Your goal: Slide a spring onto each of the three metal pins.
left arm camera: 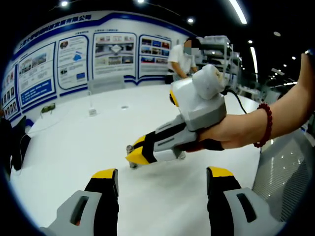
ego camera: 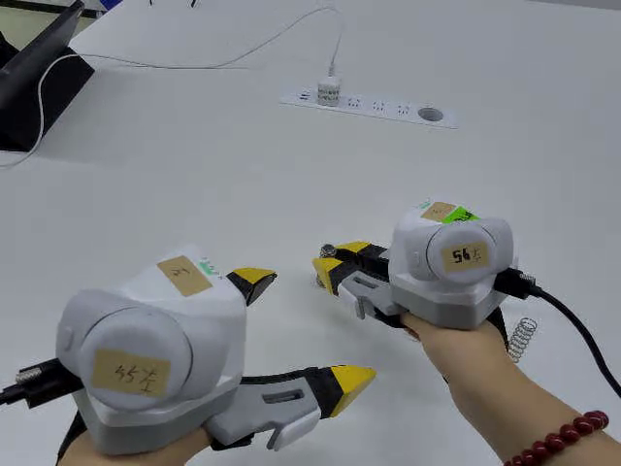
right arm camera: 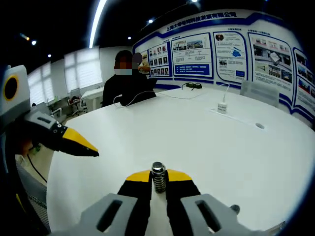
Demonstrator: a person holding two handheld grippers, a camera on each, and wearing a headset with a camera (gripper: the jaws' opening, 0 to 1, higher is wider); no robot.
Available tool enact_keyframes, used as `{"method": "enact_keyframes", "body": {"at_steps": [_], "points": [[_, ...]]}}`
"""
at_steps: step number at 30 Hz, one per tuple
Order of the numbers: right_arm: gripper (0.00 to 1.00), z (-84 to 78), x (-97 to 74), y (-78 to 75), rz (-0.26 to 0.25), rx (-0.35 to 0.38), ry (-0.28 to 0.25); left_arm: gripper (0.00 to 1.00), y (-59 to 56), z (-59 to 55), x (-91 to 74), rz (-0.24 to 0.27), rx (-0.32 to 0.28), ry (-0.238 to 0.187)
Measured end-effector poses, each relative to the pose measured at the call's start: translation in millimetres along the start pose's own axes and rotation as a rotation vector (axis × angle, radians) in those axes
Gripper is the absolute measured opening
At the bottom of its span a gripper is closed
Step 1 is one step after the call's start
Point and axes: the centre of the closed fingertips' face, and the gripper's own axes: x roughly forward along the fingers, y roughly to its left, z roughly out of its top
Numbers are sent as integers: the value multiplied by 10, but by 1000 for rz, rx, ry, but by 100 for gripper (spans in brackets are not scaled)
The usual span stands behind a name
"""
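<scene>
Spring (ego camera: 521,338) lay loose on the desk (ego camera: 243,165) close to the person, beside the right wrist and behind the right claw's tips. It looked light, thin-wired and bouncy, apt to squash or flick away, so a soft pinch across its middle seemed best. The left claw (left arm camera: 162,173) hung released, holding nothing. Farther out, the right claw (right arm camera: 158,177) was clenched on a pin (right arm camera: 158,167) wearing a coil (right arm camera: 158,184).

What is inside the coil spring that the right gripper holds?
A silver metal pin: its round head stands out above the grey coil spring. The right gripper and the coils cover its shaft.
</scene>
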Motion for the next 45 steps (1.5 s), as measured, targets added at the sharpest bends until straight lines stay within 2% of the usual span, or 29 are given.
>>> {"method": "enact_keyframes", "body": {"at_steps": [7,14,20,28,37,45], "points": [[13,31,-12,-1,2,-3,0,74,4,-3,-3,2,3,1],[21,240,-124,17,4,7,-52,74,3,5,-4,7,9,-1],[27,325,-228,28,5,-3,-61,75,-17,10,1,4,17,-2],[33,416,-427,-31,-17,2,-68,75,-61,39,14,-3,31,-4],[42,441,-688,-113,-56,6,-60,74,-109,172,63,-11,68,-15],[44,431,-921,-227,-102,36,-75,71,-196,178,130,-27,80,0]]}}
